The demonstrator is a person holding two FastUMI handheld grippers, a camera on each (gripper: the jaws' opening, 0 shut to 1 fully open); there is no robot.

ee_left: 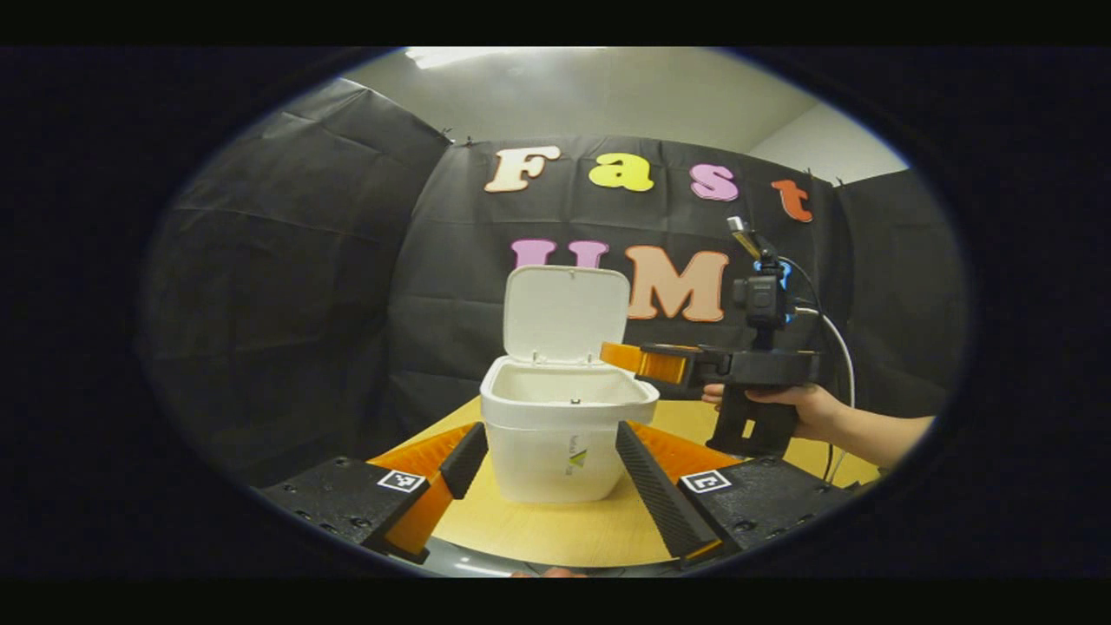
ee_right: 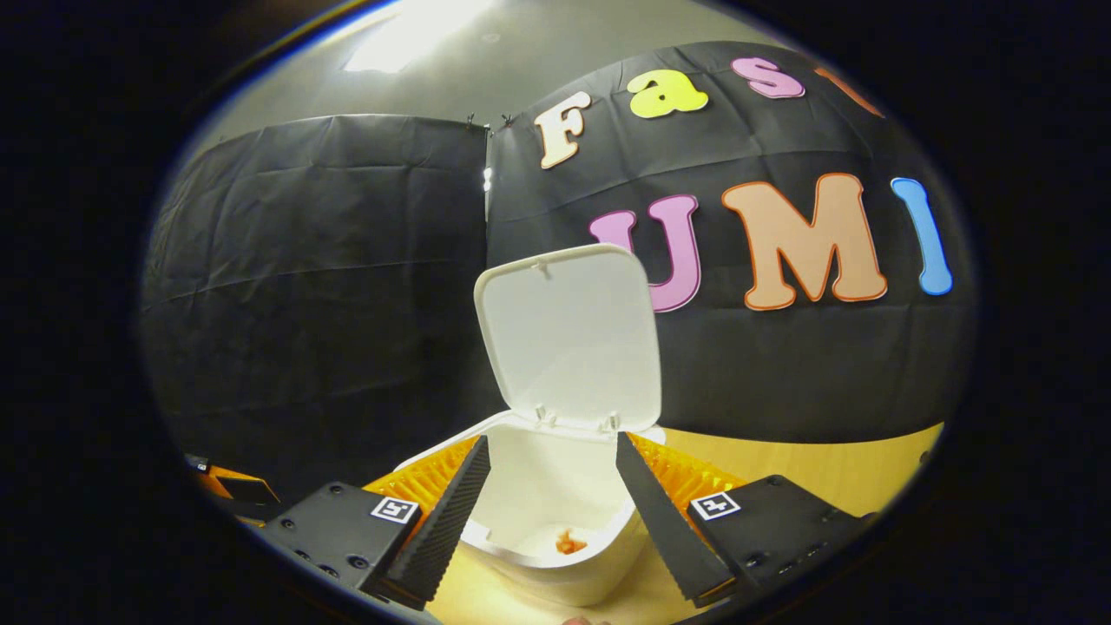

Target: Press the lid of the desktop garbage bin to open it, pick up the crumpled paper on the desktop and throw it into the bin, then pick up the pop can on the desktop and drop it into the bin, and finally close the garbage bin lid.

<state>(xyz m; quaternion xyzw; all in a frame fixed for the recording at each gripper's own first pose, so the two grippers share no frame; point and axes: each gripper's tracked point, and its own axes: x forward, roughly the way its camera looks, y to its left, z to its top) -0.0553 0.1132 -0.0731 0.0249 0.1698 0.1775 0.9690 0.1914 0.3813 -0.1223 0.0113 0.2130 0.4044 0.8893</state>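
White plastic makes up the desktop garbage bin (ee_left: 555, 434), which stands on the pale wood-grain table (ee_left: 555, 529) with its lid (ee_left: 566, 314) swung up on the rear hinge and standing nearly upright against the black cloth wall (ee_left: 286, 286). On the bin's front wall in the left gripper view sits a small logo (ee_left: 576, 455) with a green and yellow mark and a line of tiny lettering running sideways, too small to read. The left gripper (ee_left: 552, 464) sits low in front of the bin with its fingers spread wide to either side of the bin's body; whether either finger touches the wall cannot be told, and it grips nothing. Each finger carrier bears a square black-and-white marker tag (ee_left: 401, 480), a pattern and not readable writing. In the same view the right gripper (ee_left: 627, 356) is held by a hand (ee_left: 803, 410) at the height of the bin's rim, its fingers seen side-on with their tips at the right-hand edge of the opening. The right gripper view looks down over the rim from close by: that gripper's fingers (ee_right: 451, 503) stand wide apart with nothing between them, framing the open bin (ee_right: 555, 555) and the raised lid (ee_right: 568, 334). Inside the bin, near the bottom, a small orange-brown patch (ee_right: 568, 543) shows, too small and blurred to identify. The carriers here carry the same kind of marker tags (ee_right: 719, 504).
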